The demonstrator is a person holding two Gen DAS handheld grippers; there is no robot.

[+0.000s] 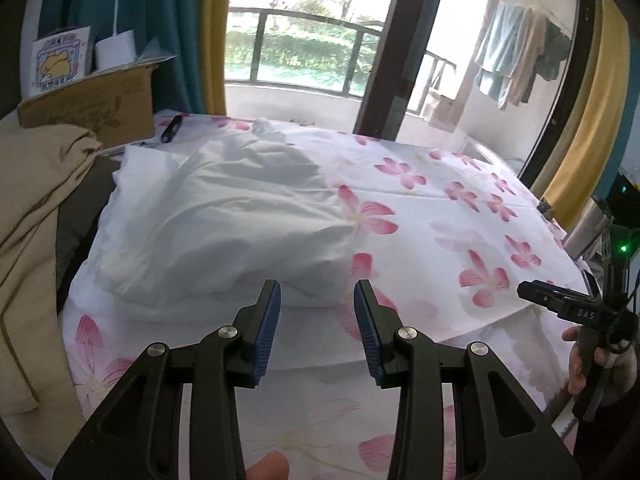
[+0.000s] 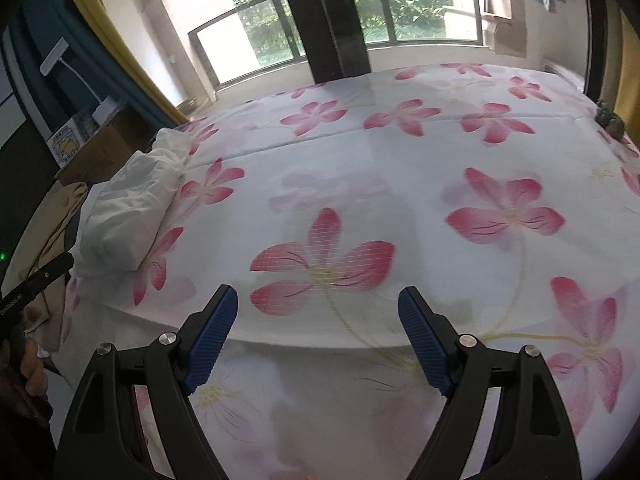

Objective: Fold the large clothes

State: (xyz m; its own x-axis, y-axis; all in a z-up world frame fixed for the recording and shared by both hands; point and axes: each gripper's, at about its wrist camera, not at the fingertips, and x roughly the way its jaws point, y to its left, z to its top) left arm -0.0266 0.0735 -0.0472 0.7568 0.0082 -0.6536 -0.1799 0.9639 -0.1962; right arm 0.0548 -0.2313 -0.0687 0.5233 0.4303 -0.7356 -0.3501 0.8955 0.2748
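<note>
A white garment [image 1: 224, 216] lies folded in a thick bundle on the left part of the table, on a white cloth with pink flowers [image 1: 440, 216]. It also shows in the right wrist view [image 2: 132, 208] at the left. My left gripper [image 1: 317, 300] is open and empty, just short of the bundle's near edge. My right gripper [image 2: 318, 308] is open wide and empty above the bare flowered cloth [image 2: 360, 200], well right of the garment. The right gripper's body [image 1: 568, 304] shows at the right of the left wrist view.
A tan cloth [image 1: 36, 216] hangs at the left. A cardboard box [image 1: 92, 100] stands at the back left with a black pen [image 1: 172, 128] beside it. A small dark object [image 2: 610, 120] sits at the far right table edge. Windows lie beyond.
</note>
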